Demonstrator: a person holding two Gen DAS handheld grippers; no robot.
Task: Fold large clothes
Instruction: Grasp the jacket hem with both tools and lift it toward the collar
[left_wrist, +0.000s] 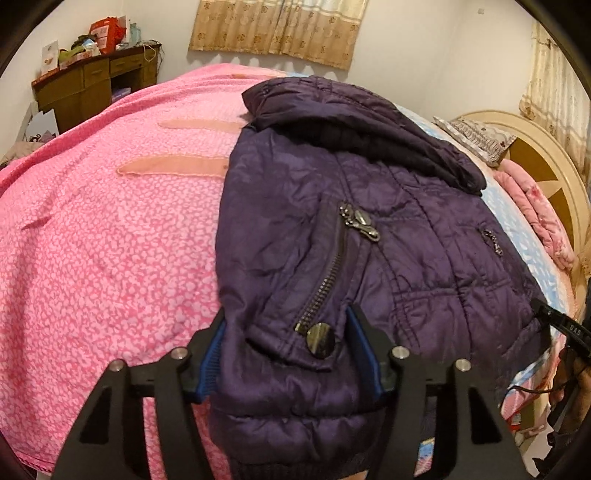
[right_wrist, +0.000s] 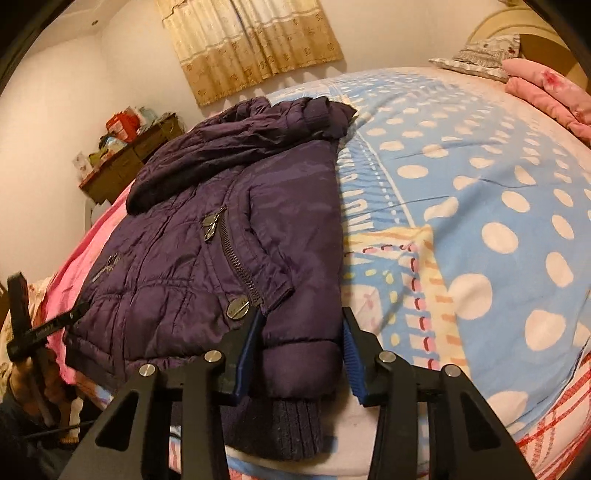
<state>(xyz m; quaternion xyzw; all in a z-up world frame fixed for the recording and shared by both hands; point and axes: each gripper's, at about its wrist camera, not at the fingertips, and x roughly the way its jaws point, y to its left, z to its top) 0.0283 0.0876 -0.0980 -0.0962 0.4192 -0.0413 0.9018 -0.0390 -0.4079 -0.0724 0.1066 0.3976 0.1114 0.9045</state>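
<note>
One purple quilted jacket, lying on the bed, centre of both frames, hem toward the lower edge, collar or hood bunched toward the upper centre, a sleeve apparently folded across the top

Left claw, lower centre of the left wrist view: spread, blue pads either side of the hem corner by the snap button, no pinch visible. Right claw, lower centre of the right wrist view: spread, straddling the padded hem edge above the ribbed cuff, not pinching

Step in hand, judged: taking hold of the two hem corners for a fold toward the collar. Advice: close on the full thickness of padding, both corners level, lift together, keep the zipper flat inside the fold

Count: one jacket; two visible zipper pulls; one snap button; two claws; one pink patterned blanket, left of frame; one blue spotted sheet; one wooden desk, upper left; two curtains in the left view; one pillow, upper right
</note>
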